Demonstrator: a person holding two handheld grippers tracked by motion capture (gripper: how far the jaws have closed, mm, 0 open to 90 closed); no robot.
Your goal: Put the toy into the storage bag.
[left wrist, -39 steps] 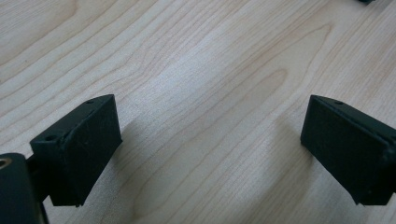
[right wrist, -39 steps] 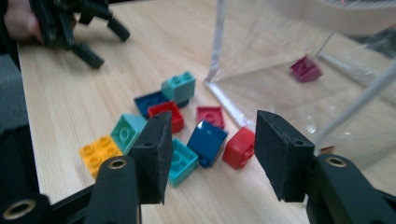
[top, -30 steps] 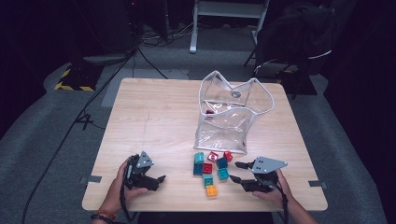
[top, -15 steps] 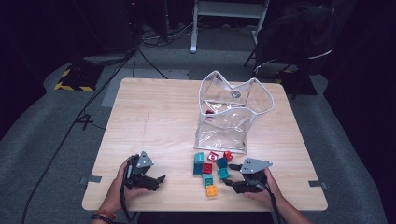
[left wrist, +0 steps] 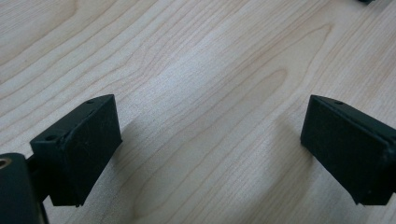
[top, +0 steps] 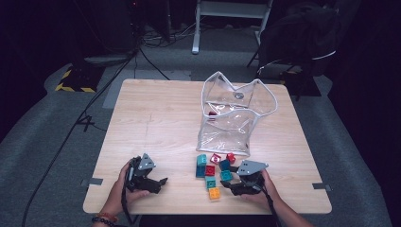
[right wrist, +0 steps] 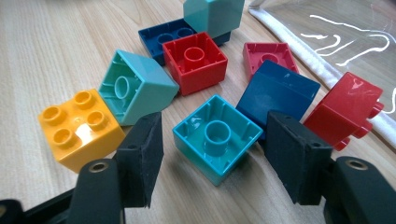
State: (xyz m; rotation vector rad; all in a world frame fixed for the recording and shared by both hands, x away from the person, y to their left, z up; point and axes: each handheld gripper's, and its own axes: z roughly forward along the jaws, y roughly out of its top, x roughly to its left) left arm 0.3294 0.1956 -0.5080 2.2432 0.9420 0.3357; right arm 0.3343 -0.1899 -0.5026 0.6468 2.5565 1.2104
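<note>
The right tool (right wrist: 215, 154), its jaws just opened wider, straddles an upturned teal plastic brick (right wrist: 217, 136) without pressing; a yellow studded brick (right wrist: 77, 128) lies at nine o'clock. The left tool (left wrist: 210, 149) gapes over the bare wooden worktop (left wrist: 201, 70).

No text, label, brand or number could be read anywhere. The building blocks (right wrist: 215, 137) bore plain studs with no legible lettering, the clear bag (top: 231, 118) showed no print (only glare), and the table (top: 156, 118) carried bare wood grain.
</note>
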